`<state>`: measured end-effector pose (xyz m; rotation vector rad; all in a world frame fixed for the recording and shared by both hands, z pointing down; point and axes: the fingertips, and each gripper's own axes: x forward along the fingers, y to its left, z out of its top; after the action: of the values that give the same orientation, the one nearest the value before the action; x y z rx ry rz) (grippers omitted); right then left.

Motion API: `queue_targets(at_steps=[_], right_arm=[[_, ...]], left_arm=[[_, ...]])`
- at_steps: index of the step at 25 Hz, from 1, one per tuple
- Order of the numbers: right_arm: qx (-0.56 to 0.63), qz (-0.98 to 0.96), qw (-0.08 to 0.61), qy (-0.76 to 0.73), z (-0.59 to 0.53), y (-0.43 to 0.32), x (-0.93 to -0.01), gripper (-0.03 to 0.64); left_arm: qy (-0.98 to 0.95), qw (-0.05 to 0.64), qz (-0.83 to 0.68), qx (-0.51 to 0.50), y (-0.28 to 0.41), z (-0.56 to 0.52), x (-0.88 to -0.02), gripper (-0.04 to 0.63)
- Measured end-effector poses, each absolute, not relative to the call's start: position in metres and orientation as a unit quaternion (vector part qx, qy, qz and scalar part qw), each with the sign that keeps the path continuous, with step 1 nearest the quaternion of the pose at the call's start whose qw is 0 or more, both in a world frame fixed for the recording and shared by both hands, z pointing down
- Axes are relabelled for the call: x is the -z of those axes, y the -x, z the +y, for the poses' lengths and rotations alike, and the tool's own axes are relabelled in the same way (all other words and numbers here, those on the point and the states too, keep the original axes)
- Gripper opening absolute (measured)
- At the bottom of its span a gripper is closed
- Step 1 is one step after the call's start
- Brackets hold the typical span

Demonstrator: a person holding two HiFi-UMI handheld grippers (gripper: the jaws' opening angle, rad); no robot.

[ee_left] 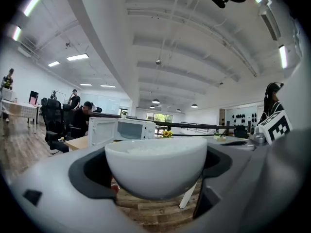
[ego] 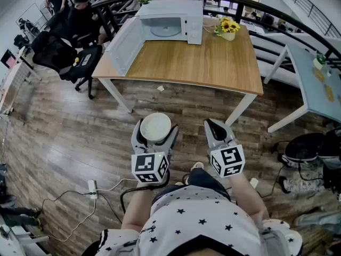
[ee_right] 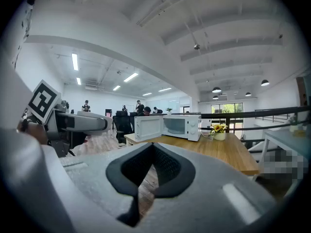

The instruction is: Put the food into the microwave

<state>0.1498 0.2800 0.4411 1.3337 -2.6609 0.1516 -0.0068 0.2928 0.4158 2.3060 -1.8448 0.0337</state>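
Bearing the open microwave (ego: pixel 170 23), a wooden table (ego: pixel 213 63) stands (left gripper (ego: pixel 156 129) clamps bowl (ee_left: pixel 155 166), right gripper (ego: pixel 214 126) closed).

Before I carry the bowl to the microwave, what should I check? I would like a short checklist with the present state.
1. Grip: left gripper jaws clamp the bowl: ok.
2. Tilt: bowl upright: ok.
3. Access: microwave door open: ok.
4. Space: only the turntable inside: ok.
5. Free hand: right gripper empty, jaws together: ok.
6. Reach: not ok, the table stands ahead.
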Motion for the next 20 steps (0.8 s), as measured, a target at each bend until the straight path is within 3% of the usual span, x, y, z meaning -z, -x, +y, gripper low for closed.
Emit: queue_targets(at_steps=[20], right_arm=[[-0.051,-0.902,0.067,-0.424,0.333,-0.112,-0.428,0.005]], left_arm=[[-0.777,0.092,-0.623,-0.009,0.035,0.343,-0.411,0.505]])
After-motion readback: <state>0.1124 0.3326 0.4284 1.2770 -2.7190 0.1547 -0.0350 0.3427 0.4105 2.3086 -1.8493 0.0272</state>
